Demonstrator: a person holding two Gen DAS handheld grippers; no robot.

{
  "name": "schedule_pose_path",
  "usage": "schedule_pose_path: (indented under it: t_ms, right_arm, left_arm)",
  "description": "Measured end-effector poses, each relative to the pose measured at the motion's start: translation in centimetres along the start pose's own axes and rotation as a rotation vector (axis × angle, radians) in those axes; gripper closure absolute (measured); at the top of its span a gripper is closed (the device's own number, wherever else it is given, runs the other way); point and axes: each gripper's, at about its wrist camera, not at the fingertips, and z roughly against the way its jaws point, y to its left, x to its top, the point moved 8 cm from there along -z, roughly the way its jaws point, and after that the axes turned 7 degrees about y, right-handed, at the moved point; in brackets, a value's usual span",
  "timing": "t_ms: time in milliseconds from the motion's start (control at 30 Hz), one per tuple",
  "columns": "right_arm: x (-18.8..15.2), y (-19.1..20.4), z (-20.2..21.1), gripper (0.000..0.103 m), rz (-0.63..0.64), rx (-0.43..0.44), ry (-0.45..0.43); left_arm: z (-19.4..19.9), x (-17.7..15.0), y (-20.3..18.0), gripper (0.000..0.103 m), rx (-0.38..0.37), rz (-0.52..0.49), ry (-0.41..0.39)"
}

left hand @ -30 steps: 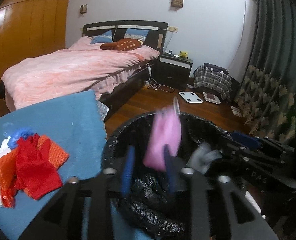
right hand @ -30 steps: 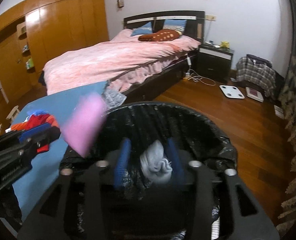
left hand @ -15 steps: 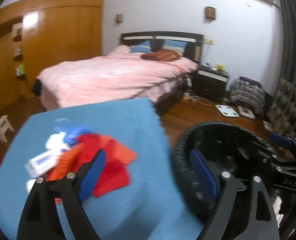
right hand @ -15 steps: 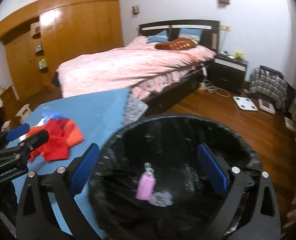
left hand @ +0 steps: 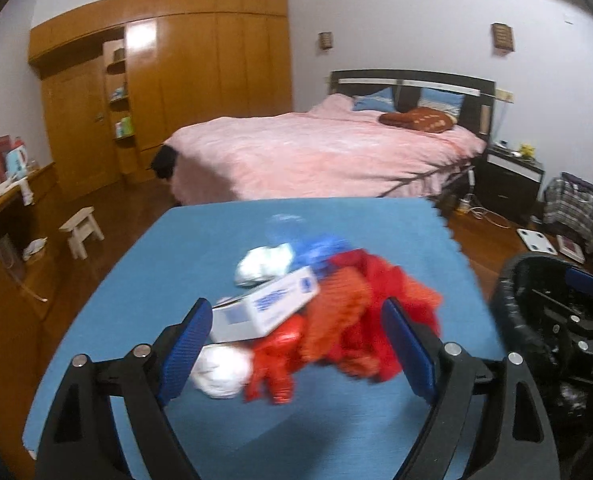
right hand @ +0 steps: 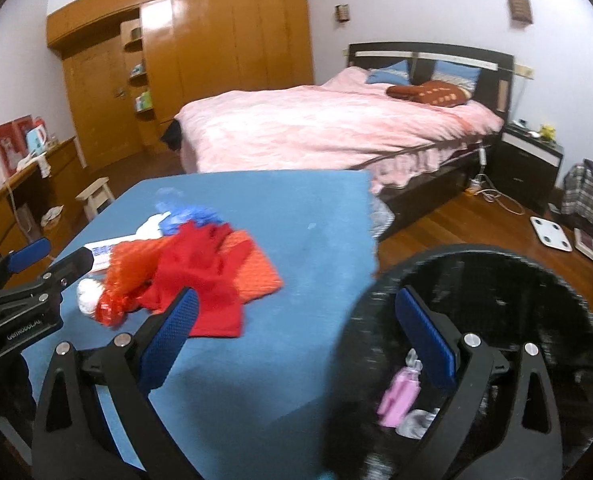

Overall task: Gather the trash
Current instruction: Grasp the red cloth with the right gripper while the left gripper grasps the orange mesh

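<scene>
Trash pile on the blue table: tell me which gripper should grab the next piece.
Left. The left gripper is open and already faces the trash pile, with the white box between its fingers' line. The right gripper, also open, sits partly over the black bin, farther from the pile.

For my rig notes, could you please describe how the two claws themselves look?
Both match: the left claw and right claw have black triangular-cutout frames, silver bolt heads and blue ribbed finger pads. White lettering, too blurred to read, marks each body. No cables or sleeves show.
</scene>
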Motion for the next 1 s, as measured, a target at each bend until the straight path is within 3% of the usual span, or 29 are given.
schedule_pose_path:
  t_ms: [300, 667, 800, 933, 1000]
  right_arm:
    - [0.4, 5.5, -4.4, 0.008, 0.09, 0.056, 0.043]
    - [0.5, 8.2, -8.3, 0.025, 0.132, 0.104, 0.111]
    - [0.0, 8.9, -9.1, 0.052, 0.146, 0.138, 0.146]
    - [-0.3, 9.4, -9.0, 0.095, 0.157, 0.2, 0.177]
    - [-0.3, 9.5, -8.6, 0.097, 0.164, 0.211, 0.171]
  left_arm:
    - [-1.2, -1.4, 2.7, 0.018, 0.043, 0.016, 0.023]
    - [-2.5, -1.9, 3.7, 0.018, 0.044, 0.036, 0.036]
    - [-2.6, -1.9, 3.7, 0.018, 0.039, 0.036, 0.036]
    - [-2.5, -1.9, 3.5, 0.018, 0.032, 0.032, 0.036]
    - [-2.3, -1.9, 3.2, 0.018, 0.027, 0.029, 0.033]
